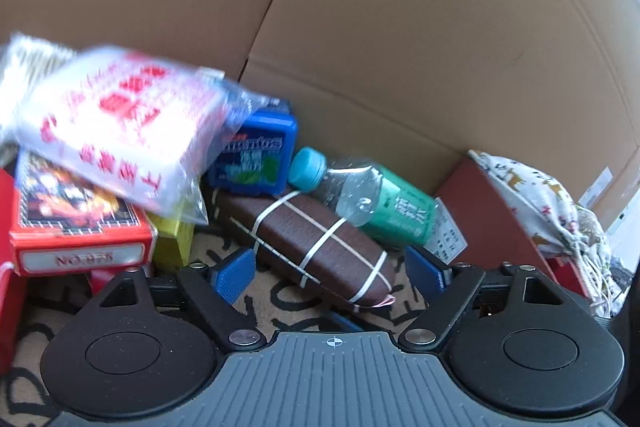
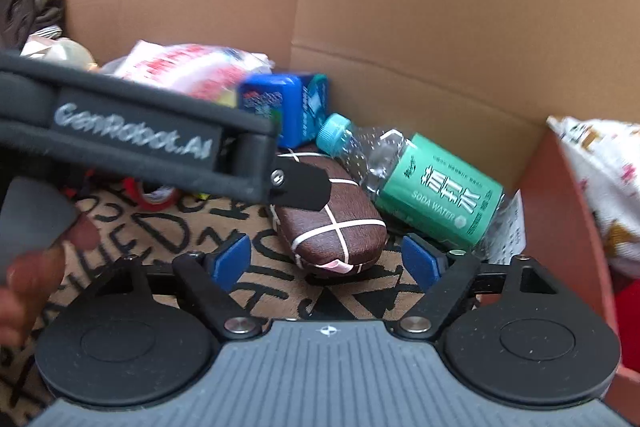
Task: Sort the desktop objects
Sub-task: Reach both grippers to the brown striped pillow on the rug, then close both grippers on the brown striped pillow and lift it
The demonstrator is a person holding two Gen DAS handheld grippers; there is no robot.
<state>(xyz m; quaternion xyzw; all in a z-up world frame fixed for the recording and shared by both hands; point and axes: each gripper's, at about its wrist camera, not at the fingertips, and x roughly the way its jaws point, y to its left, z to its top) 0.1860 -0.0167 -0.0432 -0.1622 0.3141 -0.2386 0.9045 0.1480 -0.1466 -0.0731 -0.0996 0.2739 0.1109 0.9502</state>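
Bottle (image 2: 420,183) lying flat, cap toward blue box (image 2: 286,103), both grippers' jaws spread, empty.

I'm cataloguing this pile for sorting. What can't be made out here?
- Plastic bag, left wrist view: motion-blurred, red print unreadable.
- Red tape roll, right wrist view: mostly hidden behind the left tongs' body.
- Yellow box, left wrist view: covered by the bag, label unseen.

Plastic packet (image 1: 116,131): red print motion-blurred, unreadable.
Red box (image 1: 76,227): top covered by the packet; left part cut by frame edge.
Brown case (image 2: 332,219): far end hidden behind the left gripper (image 2: 304,187) in right wrist view.
Patterned bag (image 2: 600,187): cut by right frame edge.
Red tape roll (image 2: 154,193): mostly hidden.
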